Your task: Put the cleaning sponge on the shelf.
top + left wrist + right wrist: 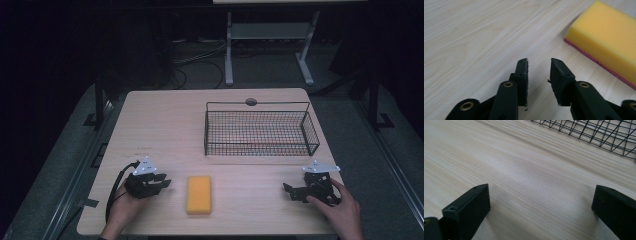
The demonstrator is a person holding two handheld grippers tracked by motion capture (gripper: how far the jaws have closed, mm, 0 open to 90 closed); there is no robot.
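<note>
A yellow sponge (199, 194) with a red underside lies flat near the table's front edge; in the left gripper view the sponge (606, 37) sits ahead and to the right. My left gripper (165, 181) rests on the table just left of it, jaws pointing toward it. The left gripper (539, 61) is open by a narrow gap with nothing between. My right gripper (289, 190) rests at the front right, pointing left. In its own view the right gripper (541, 190) stands wide open over bare wood.
A black wire basket (260, 148) stands on the right half of the light wooden table (165, 125); its mesh (599, 132) runs across the top of the right gripper view. A round cable hole (251, 102) sits at the far edge.
</note>
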